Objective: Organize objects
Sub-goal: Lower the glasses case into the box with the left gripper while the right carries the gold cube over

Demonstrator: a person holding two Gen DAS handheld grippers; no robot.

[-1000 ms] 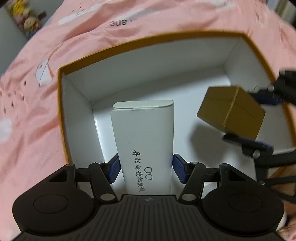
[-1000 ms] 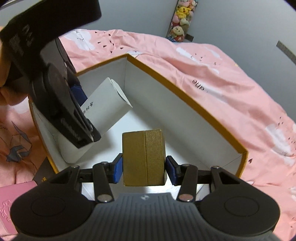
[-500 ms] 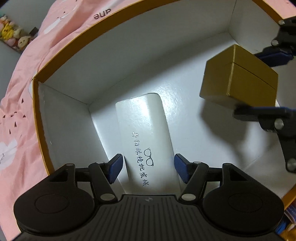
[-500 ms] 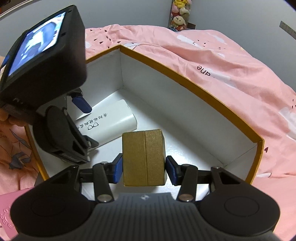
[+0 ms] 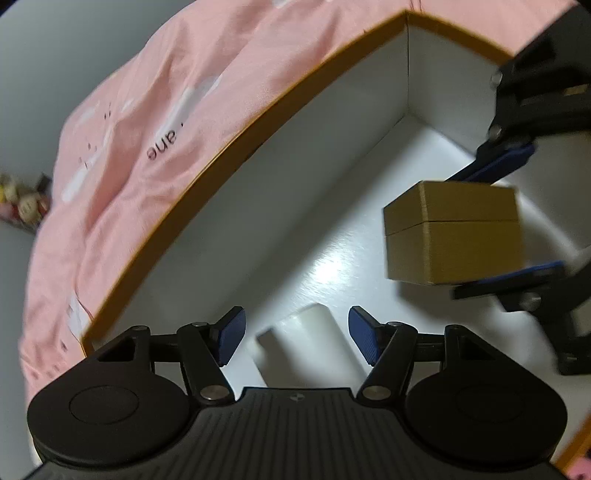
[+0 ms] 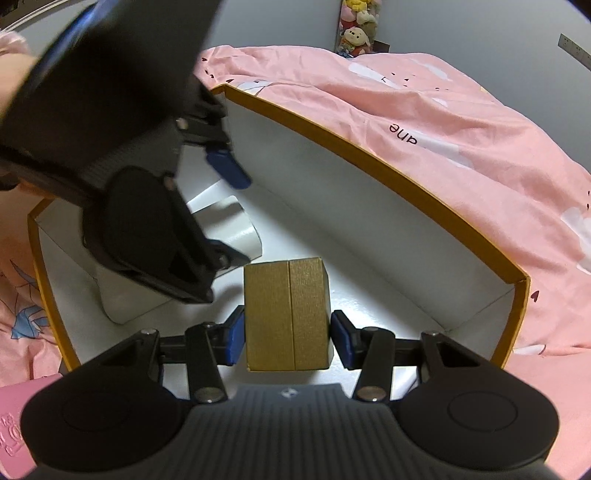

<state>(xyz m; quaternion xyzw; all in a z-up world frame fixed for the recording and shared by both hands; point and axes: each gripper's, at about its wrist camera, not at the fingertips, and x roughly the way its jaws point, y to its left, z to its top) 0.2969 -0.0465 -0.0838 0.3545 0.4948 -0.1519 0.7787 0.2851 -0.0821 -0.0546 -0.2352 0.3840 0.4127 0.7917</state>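
Observation:
A large open box with an orange rim (image 5: 280,99) and white inside lies on the bed. A white glasses case (image 5: 310,343) rests on its floor on the left side. My left gripper (image 5: 296,328) stands open just above the case, its blue pads clear of the case on both sides. The gold box (image 6: 286,310) hangs over the floor of the big box (image 6: 369,155), with my right gripper (image 6: 286,332) shut on it. In the right wrist view the left gripper's body covers most of the white case (image 6: 240,229).
A pink bedsheet (image 6: 443,122) surrounds the big box. Plush toys (image 6: 356,29) hang on the grey wall behind. A pink item (image 6: 14,417) lies outside the box at the near left. The box floor right of the gold box is bare.
The left gripper let go of the white case, which now lies flat on the box floor. It rolled and drew back. The right gripper sank slightly with the gold box.

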